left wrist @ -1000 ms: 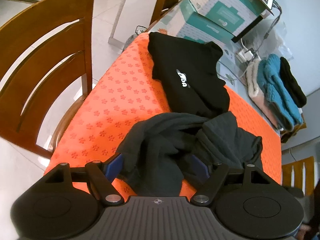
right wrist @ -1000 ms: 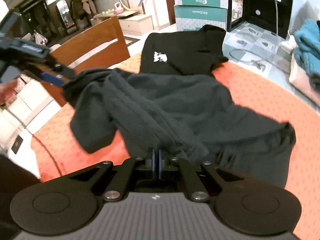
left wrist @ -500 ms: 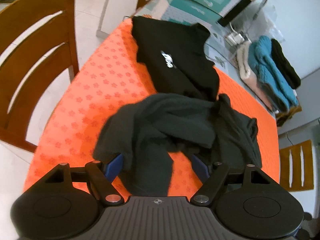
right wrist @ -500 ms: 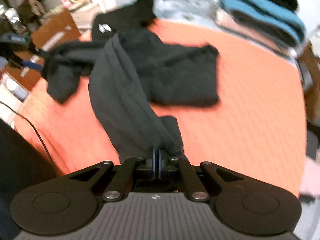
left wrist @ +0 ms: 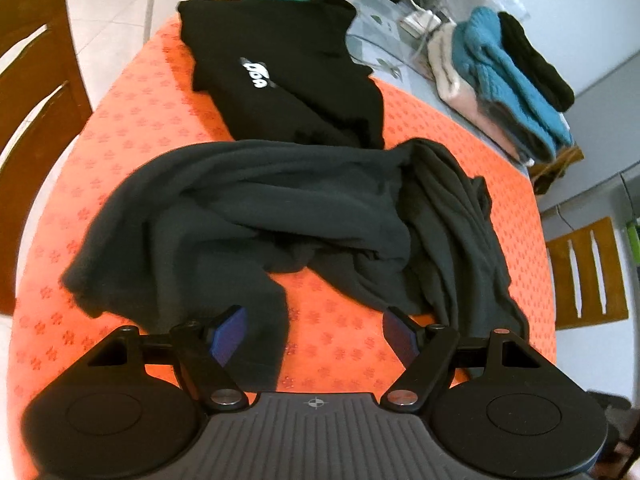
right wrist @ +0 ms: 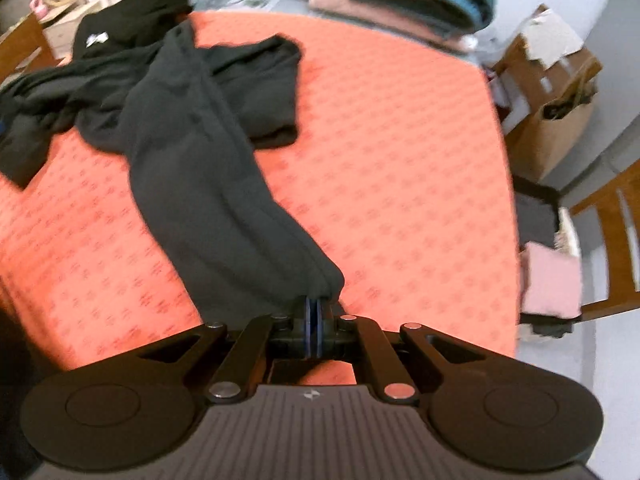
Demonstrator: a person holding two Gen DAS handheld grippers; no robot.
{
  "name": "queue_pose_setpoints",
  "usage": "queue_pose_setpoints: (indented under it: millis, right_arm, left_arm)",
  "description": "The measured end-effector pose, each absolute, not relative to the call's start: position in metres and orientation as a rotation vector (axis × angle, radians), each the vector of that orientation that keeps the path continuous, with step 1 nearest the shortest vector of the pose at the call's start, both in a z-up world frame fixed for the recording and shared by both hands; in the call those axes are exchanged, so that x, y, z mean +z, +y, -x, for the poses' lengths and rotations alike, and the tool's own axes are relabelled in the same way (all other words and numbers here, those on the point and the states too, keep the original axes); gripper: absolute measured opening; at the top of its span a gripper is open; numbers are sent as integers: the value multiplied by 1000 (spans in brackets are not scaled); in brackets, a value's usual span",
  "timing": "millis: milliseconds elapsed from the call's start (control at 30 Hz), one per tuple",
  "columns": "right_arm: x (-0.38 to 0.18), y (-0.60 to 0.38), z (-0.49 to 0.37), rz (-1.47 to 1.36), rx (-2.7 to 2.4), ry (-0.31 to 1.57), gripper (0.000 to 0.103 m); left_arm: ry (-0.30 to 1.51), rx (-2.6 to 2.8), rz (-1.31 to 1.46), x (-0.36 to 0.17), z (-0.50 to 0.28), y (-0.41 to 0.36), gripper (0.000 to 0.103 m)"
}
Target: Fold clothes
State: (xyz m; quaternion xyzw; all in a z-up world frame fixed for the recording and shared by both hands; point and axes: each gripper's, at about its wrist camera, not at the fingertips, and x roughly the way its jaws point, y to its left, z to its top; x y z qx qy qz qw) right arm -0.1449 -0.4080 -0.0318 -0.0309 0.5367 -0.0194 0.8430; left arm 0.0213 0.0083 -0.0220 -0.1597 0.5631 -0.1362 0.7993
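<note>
The dark grey garment point(left wrist: 280, 208) lies crumpled on the orange patterned tablecloth point(left wrist: 132, 120), spread across the near half of the table. Its type cannot be confirmed: folds hide the collar and hems, and only long tube-like sections, sleeves or legs, are distinguishable.

Left gripper point(left wrist: 316, 332): jaws wide apart, blue pads exposed. One hanging end of the garment sits just inside the left pad point(left wrist: 228, 334); whether cloth and pad touch cannot be determined. Nothing is clamped.

Right gripper point(right wrist: 314, 312): jaws fully closed on the bunched end of one long section of the garment point(right wrist: 208, 152), which runs diagonally from the jaws towards the far left. The pinched edge itself is hidden between the pads.

A folded black top with a white logo point(left wrist: 280, 76) lies at the far end of the tablecloth, and the grey garment overlaps its near edge. The logo is too small to read. Beyond it, a stack of folded knitwear point(left wrist: 504, 76) in teal, black and pale pink rests off the cloth. A wooden chair point(left wrist: 32, 92) is cut off at the left edge. The right wrist view is motion-blurred; a cardboard box point(right wrist: 552, 92) stands beyond the table.
</note>
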Motion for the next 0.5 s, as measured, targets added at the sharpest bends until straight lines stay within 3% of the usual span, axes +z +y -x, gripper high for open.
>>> queue_pose_setpoints:
  millis: [333,500]
  right_arm:
    - [7,-454,123,165,-266,957,3]
    - [-7,-469,118,181,-309,989,4]
  left_arm:
    - [1215,-337,324,-21,-24,-10,77]
    - [1215,-332,323,-22,-28,-10,77]
